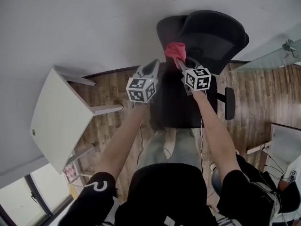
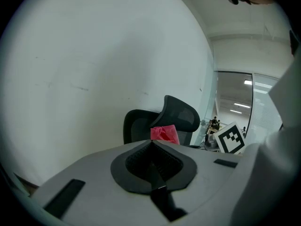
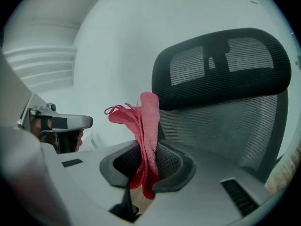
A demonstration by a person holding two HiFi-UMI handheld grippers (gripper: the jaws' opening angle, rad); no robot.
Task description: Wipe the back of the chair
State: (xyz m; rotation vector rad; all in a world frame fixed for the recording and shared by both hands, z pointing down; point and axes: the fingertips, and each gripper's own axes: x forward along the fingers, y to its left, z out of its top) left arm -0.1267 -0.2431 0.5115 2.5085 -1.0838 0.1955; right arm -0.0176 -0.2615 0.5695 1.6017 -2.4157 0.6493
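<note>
Since our right gripper point(image 1: 182, 65) is squeezed tight on the pink cloth point(image 1: 175, 51), it is the one to do the wiping. The chair back point(image 1: 214, 36) stands just ahead of it, a bit to its right, tall from top to bottom. The cloth sticks up near the back's left edge; we cannot tell if it touches. Our left gripper point(image 1: 153, 65) is pinched closed on nothing and sits farther off. We think the cloth must go forward and right.
</note>
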